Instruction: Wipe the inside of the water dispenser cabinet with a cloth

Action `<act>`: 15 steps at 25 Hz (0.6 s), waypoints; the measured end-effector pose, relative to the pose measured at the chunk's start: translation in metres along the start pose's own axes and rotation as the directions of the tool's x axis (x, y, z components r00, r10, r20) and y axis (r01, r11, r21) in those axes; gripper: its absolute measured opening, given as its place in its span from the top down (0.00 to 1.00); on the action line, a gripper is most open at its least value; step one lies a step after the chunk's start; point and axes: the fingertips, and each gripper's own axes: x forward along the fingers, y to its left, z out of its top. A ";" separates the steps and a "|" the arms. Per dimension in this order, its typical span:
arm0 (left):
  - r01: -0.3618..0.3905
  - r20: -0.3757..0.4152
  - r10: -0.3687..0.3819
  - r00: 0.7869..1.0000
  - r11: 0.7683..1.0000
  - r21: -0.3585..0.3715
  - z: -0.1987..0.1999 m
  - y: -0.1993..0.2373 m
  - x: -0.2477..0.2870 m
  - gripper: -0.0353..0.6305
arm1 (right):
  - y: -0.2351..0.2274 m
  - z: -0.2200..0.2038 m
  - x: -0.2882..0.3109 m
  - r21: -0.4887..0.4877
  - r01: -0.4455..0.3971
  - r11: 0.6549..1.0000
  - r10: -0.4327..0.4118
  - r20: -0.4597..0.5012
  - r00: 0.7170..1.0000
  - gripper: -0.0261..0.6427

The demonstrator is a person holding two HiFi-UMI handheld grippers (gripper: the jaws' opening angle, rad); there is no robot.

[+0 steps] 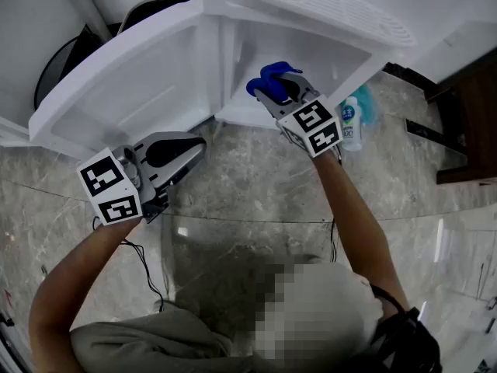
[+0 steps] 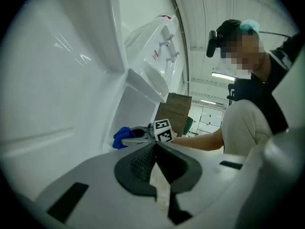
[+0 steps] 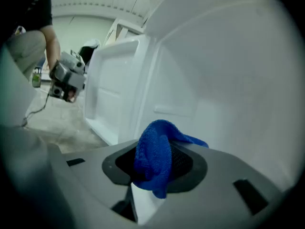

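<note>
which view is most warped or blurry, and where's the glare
Left gripper view: fisheye bends the cabinet door, glare streaks on it, dark corners; right gripper view: blue cloth close up and slightly soft; head view: sharpest, though the floor is dim.

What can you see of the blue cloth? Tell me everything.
The blue cloth looks like soft, textured fabric, bunched into a crumpled wad. The right hand-held gripper pinches it between its jaws, folds bulging above them, one corner trailing sideways. It is just inside the open white cabinet; contact with a wall is unclear.
</note>
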 end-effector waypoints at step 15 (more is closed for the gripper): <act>-0.013 0.080 0.029 0.996 0.982 -0.191 -0.018 0.016 -0.037 0.94 | -0.047 -0.052 0.116 -0.312 -0.003 0.950 -0.130 -0.406 0.904 0.78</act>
